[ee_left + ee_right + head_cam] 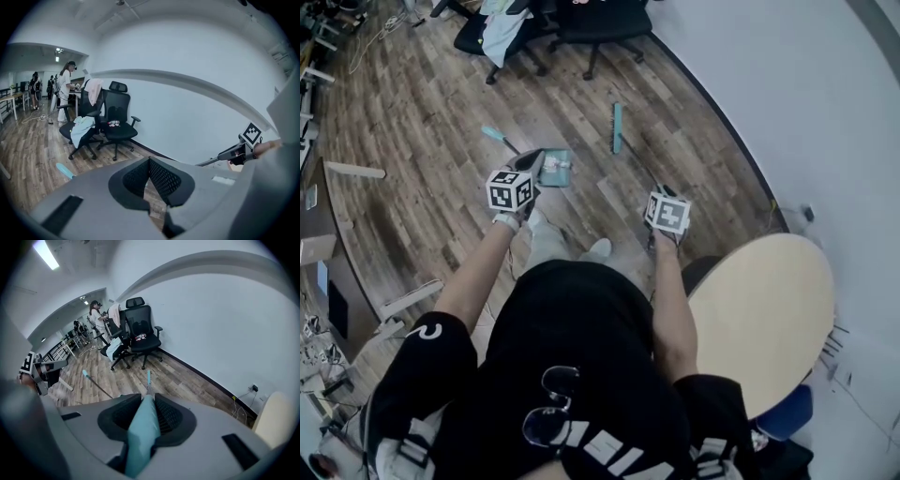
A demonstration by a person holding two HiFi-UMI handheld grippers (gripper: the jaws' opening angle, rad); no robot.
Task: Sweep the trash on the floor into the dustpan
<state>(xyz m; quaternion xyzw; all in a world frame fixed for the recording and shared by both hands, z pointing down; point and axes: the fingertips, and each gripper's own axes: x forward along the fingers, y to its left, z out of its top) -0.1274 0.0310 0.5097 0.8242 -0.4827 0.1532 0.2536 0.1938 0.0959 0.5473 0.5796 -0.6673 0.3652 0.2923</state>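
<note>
The right gripper [148,404] is squeezing the long broom [617,129], which is pointing straight ahead with its brush lying on the floor near the dustpan's [555,169] right side, and the left gripper [149,161] is hovering closed next to that dustpan.

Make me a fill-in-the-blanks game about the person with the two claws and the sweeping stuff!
1. The right claw is shut on the teal handle of the ____.
2. In the head view, the teal dustpan shows just past the ____ claw.
3. A pale cloth is draped on a black office ____.

Missing words: broom; left; chair.
</note>
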